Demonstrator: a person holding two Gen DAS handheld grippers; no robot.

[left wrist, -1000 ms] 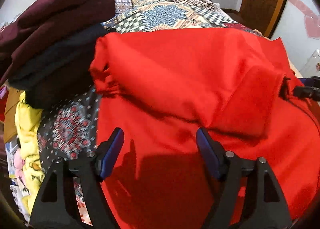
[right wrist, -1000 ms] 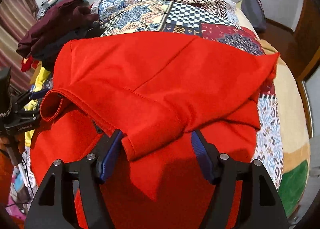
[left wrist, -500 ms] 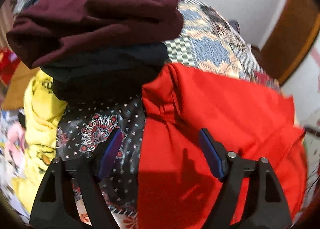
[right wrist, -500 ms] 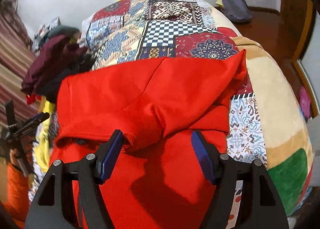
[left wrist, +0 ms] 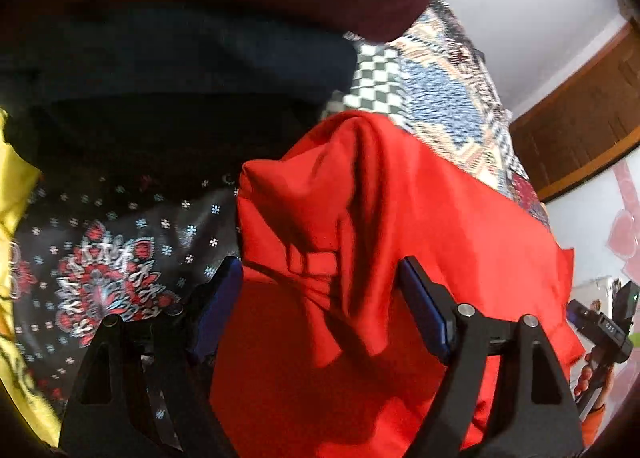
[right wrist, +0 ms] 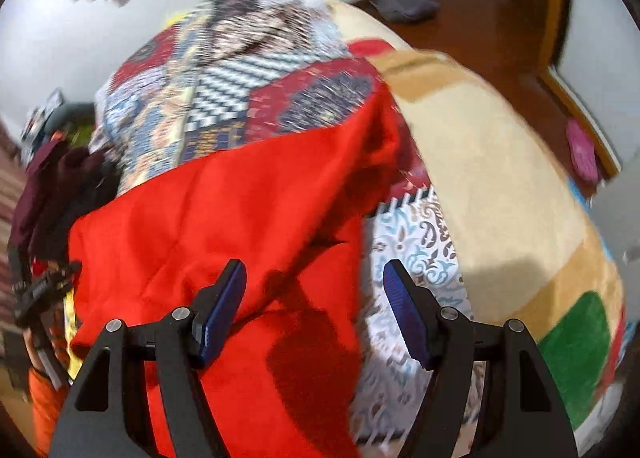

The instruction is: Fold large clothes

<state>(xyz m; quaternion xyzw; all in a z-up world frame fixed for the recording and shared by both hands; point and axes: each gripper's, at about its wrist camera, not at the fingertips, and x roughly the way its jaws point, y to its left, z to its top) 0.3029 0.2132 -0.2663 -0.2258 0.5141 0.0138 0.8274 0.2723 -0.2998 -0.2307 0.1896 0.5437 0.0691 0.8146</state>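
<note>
A large red garment (left wrist: 400, 218) lies partly folded on the patchwork bedspread (left wrist: 440, 98). In the left wrist view my left gripper (left wrist: 320, 274) hovers open over the garment's bunched left corner, its blue pads clear of the cloth. In the right wrist view the red garment (right wrist: 240, 210) spreads left of centre, its right edge running down between the jaws. My right gripper (right wrist: 315, 272) stands open above that edge, gripping nothing. Each gripper also shows at the rim of the other's view: the right gripper (left wrist: 604, 322) and the left gripper (right wrist: 40, 290).
A pile of folded dark maroon and navy clothes (left wrist: 200, 58) sits close behind the garment's left corner, also seen as the pile (right wrist: 52, 186). A yellow garment (left wrist: 16, 178) lies at the left. A beige blanket (right wrist: 500, 178) covers the bed's right side; wooden floor (right wrist: 480, 18) lies beyond.
Both grippers have swung apart, left to the garment's left corner and right to its right edge. Both views have rolled. The folded sleeve is gone from between the right jaws.
</note>
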